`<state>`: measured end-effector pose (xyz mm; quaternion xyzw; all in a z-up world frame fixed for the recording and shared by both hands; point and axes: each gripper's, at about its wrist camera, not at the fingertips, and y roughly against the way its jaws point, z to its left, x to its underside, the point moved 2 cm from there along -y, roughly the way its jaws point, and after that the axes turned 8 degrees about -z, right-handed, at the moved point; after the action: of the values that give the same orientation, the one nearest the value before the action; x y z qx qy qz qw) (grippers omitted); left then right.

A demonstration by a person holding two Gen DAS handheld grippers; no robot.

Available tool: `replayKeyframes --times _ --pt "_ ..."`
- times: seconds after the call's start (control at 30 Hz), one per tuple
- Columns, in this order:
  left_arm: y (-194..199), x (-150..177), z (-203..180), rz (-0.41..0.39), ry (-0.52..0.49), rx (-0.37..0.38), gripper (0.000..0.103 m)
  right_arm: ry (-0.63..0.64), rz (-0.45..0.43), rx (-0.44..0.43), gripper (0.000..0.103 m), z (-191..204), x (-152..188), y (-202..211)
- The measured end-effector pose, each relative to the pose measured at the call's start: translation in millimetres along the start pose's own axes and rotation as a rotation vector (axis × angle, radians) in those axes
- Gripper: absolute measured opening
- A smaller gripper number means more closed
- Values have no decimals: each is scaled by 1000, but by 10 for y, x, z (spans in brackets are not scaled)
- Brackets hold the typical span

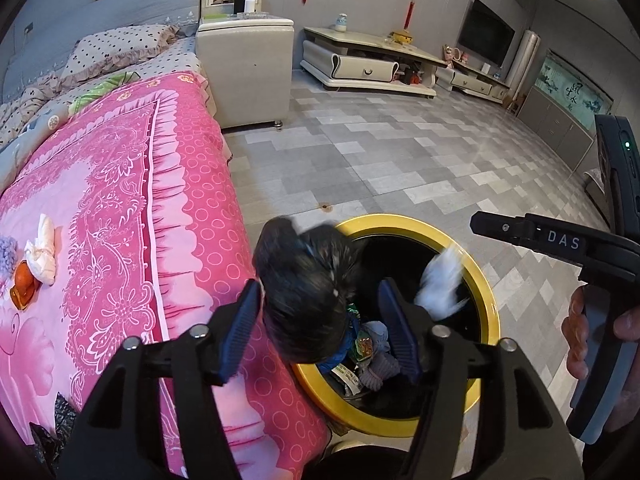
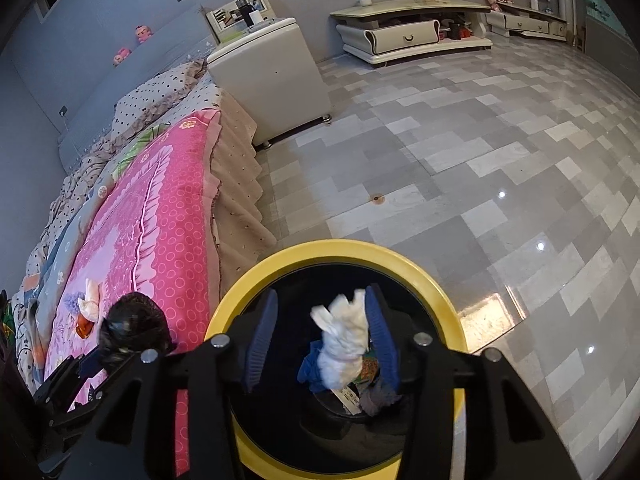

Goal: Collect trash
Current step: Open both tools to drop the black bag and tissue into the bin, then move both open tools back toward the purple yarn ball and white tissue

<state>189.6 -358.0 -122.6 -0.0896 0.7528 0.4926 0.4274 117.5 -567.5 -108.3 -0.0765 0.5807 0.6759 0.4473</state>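
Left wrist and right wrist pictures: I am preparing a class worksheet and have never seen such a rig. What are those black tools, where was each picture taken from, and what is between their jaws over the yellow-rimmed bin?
There is no robot here. A person holds a two-finger tool in each hand, and each tool carries a wide-angle camera looking along its fingers. One picture looks out from the left gripper, the other from the right gripper. Both hang over a round bin with a yellow rim, which stands on the tiled floor beside a pink-covered bed. A crumpled black bag is between the left jaws and a white tissue between the right. Both jaws stand open, and both items look blurred, so they are probably dropping in. More white paper and something orange lie on the bed.
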Motion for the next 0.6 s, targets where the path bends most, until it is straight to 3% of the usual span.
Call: replayKeyframes --times 0.07,0.23,0.33,0.6 --pt "44 6 21 -12 10 -11 76 -10 -5 9 45 -22 -7 33" --pt "175 -16 147 -44 30 -45 86 -6 -13 10 45 28 -8 90" --pt "276 -40 284 -62 32 -68 88 8 -9 -8 51 134 3 102" --pt "543 -67 945 -90 72 -177 90 85 10 -66 52 667 37 70"
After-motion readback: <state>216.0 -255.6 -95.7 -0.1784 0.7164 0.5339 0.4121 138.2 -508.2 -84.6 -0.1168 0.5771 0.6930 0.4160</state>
